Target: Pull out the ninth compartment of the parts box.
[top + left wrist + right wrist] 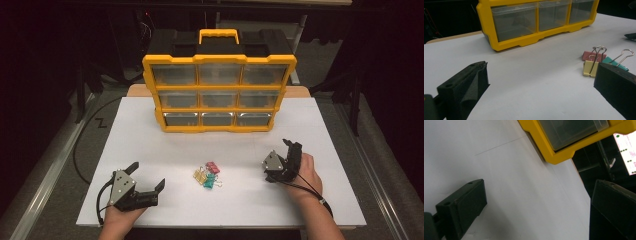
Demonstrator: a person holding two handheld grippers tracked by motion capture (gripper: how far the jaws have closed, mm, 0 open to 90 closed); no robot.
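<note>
Left gripper (148,176) agape, pastel binder clips (207,175) clustered

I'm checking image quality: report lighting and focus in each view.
High view: white table bright, surroundings nearly black. Left gripper view: binder clips fairly sharp, near jaws soft. Right gripper view: tilted, organizer corner crisp, bright panel at upper right blown out.
</note>
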